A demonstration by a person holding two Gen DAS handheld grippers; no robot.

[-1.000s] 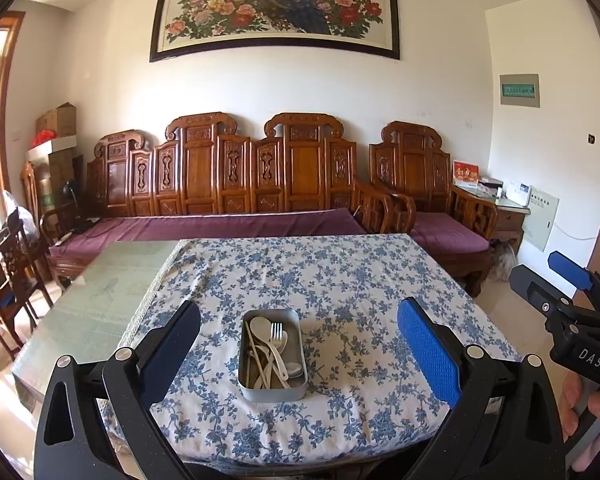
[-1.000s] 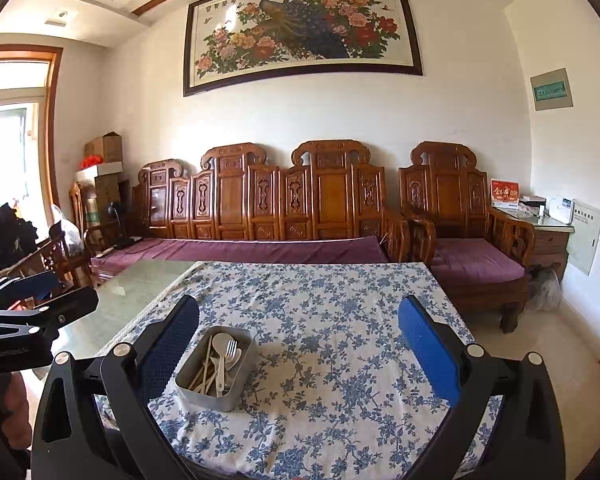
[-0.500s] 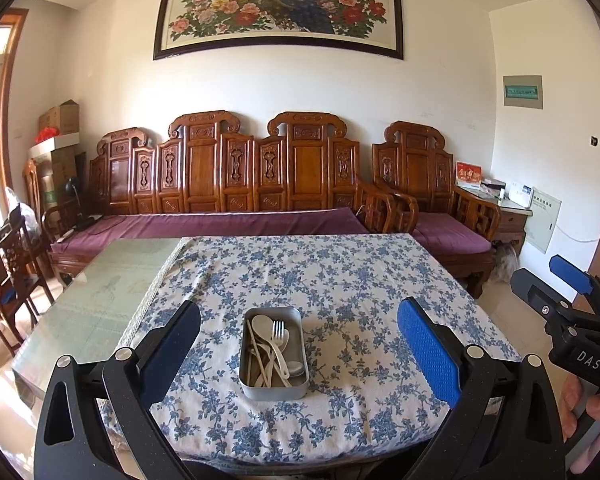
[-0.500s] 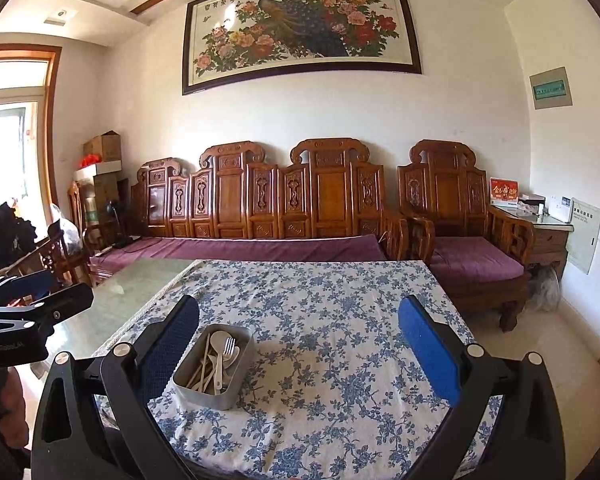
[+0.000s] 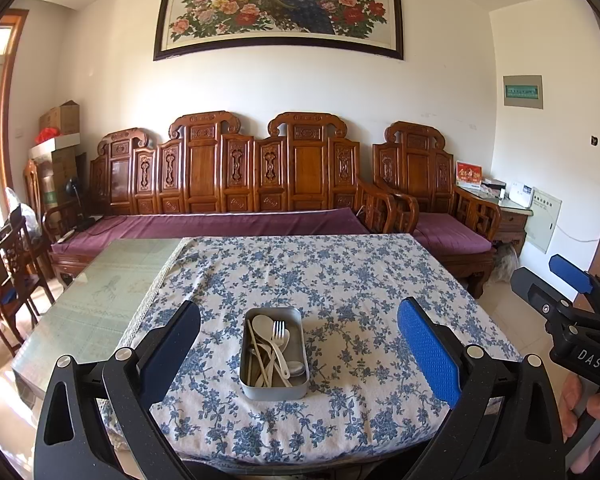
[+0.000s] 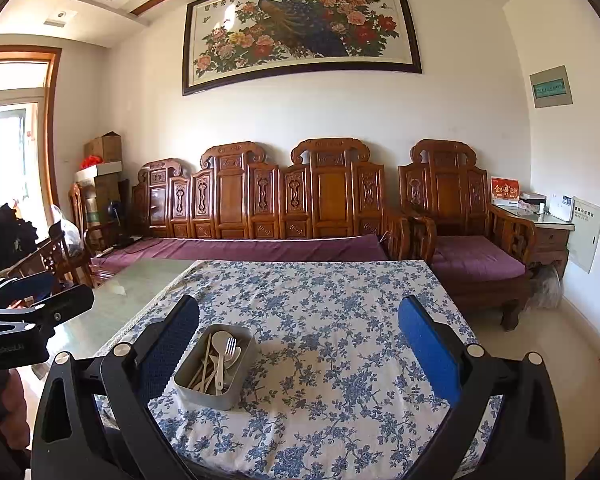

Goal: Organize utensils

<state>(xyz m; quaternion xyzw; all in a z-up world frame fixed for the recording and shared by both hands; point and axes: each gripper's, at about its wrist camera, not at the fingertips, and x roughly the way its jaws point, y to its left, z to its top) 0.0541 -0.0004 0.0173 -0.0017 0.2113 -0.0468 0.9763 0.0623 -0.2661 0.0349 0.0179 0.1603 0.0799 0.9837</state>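
- Leftmost, a bare stretch of the glass tabletop (image 5: pixel 88 300) shows beside the cloth, with dark wooden chairs (image 5: pixel 8 276) past its edge.
- Next, the left gripper (image 5: pixel 299 344) hangs over the near edge of the table, its two fingers spread wide with nothing between the blue pads (image 5: pixel 428 354).
- Between those fingers in the left wrist view sits a metal tin (image 5: pixel 275 354) on the blue-flowered tablecloth (image 5: pixel 340 280), near the front edge and lying lengthwise away from the camera.
- Inside the tin lie a white spoon (image 5: pixel 262 326), a white fork (image 5: pixel 279 334), pale chopsticks (image 5: pixel 256 356) and a metal spoon bowl (image 5: pixel 296 368), all overlapping; the fork's prongs point toward the far end.
- From the right wrist view the same tin (image 6: pixel 216 366) sits toward the left, just beside the left-hand finger (image 6: pixel 172 344) and turned at a slant.
- Further right, the right gripper (image 6: pixel 299 346) is likewise released, fingers wide apart over bare cloth (image 6: pixel 340 340), touching nothing.
- In the left wrist view that right gripper (image 5: pixel 556 288) appears at the far right edge, off the table's side, with a hand (image 5: pixel 592 416) around its handle.
- Behind everything, a carved wooden sofa (image 5: pixel 236 176) with purple cushions runs along the wall under a framed peacock painting (image 5: pixel 280 4).
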